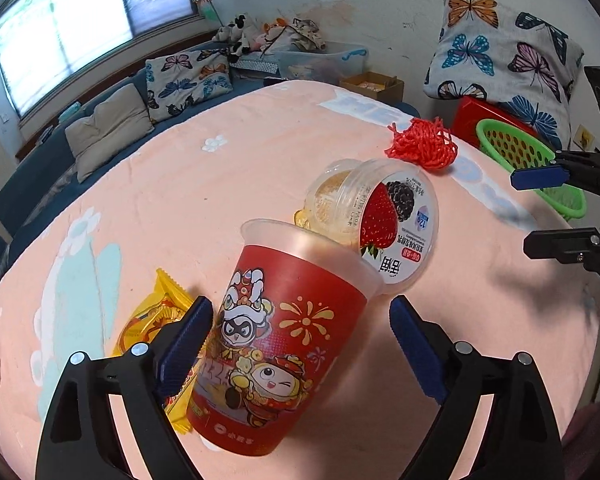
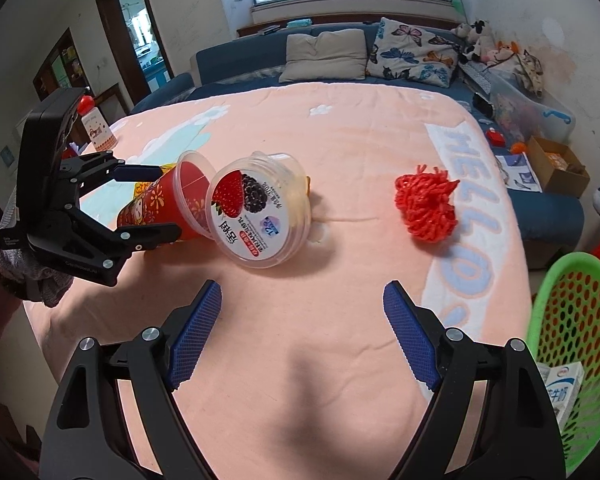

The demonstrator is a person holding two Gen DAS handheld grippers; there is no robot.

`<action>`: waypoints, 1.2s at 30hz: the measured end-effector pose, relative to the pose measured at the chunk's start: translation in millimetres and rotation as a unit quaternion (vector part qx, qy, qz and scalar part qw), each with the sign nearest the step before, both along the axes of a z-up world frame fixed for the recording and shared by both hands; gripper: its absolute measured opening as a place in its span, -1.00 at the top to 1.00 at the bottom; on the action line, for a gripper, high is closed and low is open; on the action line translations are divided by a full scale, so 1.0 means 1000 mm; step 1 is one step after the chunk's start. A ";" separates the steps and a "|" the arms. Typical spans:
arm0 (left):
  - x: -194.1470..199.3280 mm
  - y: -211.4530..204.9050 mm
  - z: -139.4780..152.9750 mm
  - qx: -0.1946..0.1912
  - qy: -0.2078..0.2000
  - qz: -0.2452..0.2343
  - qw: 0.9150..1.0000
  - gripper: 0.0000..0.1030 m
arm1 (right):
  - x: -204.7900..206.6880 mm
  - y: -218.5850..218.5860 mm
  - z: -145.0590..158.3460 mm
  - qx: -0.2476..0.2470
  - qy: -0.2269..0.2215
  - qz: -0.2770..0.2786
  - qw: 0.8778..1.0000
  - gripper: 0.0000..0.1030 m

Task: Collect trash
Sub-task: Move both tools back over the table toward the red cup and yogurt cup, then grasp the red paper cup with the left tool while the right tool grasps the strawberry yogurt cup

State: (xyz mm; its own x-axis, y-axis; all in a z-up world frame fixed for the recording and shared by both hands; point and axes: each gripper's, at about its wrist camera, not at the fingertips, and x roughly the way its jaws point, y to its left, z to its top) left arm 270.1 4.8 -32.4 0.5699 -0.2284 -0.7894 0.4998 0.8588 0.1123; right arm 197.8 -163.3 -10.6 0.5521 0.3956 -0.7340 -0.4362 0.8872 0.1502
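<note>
A red printed plastic cup (image 1: 284,344) lies tilted on the pink blanket, between the open jaws of my left gripper (image 1: 300,344), which do not grip it. It also shows in the right wrist view (image 2: 160,208). A clear yogurt tub (image 1: 380,220) with a strawberry label lies on its side against the cup's rim; the right wrist view shows it too (image 2: 260,216). A yellow snack wrapper (image 1: 156,320) lies under the left finger. A red mesh net (image 2: 428,212) lies further right. My right gripper (image 2: 300,336) is open and empty above bare blanket.
A green perforated basket (image 2: 572,344) with milk cartons (image 2: 560,388) sits at the bed's right edge. A small bottle with a red cap (image 2: 96,128) stands at the far left. A sofa with pillows (image 2: 324,56) lies beyond the bed, boxes at the right.
</note>
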 end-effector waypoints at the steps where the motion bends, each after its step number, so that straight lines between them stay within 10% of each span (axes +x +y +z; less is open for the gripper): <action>1: 0.001 0.000 -0.002 0.004 0.001 -0.003 1.000 -0.69 | 0.001 0.001 0.000 0.000 0.001 0.000 1.000 -0.61; 36: -0.030 0.046 0.019 -0.076 -0.055 0.053 0.994 -0.35 | 0.042 0.073 -0.031 -0.030 -0.014 -0.007 0.999 -0.91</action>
State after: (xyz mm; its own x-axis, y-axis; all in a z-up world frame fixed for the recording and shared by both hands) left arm 240.4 50.9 -13.3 0.6780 -0.2743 -0.6820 0.3980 0.9170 0.0268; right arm 239.5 -89.9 -41.7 0.5788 0.3431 -0.7398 -0.4266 0.9005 0.0839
